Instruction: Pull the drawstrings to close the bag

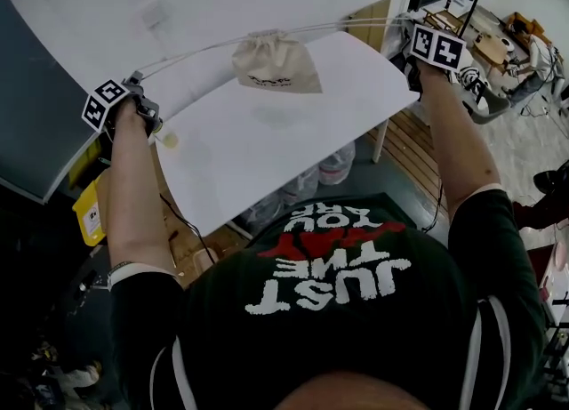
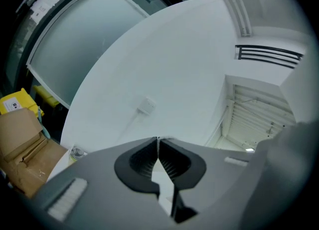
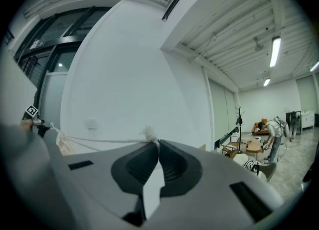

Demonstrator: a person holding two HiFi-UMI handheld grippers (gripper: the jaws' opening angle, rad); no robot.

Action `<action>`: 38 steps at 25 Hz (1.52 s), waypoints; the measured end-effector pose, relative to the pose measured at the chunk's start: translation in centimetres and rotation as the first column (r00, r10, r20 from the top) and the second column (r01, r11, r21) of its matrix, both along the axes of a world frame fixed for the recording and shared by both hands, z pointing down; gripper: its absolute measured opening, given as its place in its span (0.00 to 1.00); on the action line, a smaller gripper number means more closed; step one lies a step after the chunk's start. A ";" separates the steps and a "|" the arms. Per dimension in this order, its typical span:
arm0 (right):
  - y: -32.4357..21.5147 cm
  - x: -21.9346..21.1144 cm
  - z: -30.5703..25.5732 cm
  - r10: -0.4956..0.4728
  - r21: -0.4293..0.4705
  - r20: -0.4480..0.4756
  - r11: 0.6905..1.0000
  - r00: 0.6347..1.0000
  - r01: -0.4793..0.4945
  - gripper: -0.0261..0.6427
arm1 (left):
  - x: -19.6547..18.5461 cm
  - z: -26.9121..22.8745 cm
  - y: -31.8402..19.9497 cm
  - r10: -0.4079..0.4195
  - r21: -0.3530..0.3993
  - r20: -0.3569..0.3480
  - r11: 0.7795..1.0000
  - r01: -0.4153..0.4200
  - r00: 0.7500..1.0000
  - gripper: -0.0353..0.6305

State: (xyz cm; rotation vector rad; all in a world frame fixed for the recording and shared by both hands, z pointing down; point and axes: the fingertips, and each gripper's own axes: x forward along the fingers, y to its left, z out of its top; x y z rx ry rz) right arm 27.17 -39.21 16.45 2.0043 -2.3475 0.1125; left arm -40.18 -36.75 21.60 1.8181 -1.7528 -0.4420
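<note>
So left gripper (image 2: 158, 140) and right gripper (image 3: 158, 144) both pinch the taut drawstrings (image 3: 149, 134), bag (image 1: 276, 66) over white table (image 1: 267, 150) at 12 o'clock, furniture (image 1: 489, 48) at 2

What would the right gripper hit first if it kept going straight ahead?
Probably the white wall: past the right gripper, shut on the drawstring, nothing else stands in line, though depth is unclear.

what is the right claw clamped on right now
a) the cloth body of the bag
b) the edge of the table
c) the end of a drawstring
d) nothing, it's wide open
c: in the right gripper view the right claw is shut on the drawstring, whose frayed end pokes out at the tips while the string runs taut to the bag.
</note>
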 end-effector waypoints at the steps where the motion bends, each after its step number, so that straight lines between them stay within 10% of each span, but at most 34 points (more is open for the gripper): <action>1: 0.0 -0.3 -0.1 -0.009 -0.001 -0.018 1.000 1.000 0.009 0.05 | 0.1 0.0 0.0 -0.003 0.007 0.021 1.000 0.002 1.000 0.07; 23: -1.9 -2.4 1.4 -0.077 -0.041 -0.041 0.996 0.996 0.075 0.05 | 4.8 0.0 -1.2 0.073 0.001 0.237 0.997 -0.076 0.969 0.07; 38: -4.9 -6.0 6.2 -0.133 -0.142 -0.052 0.982 0.990 0.124 0.05 | 7.4 6.9 -4.3 0.155 -0.150 0.328 0.983 -0.110 0.932 0.07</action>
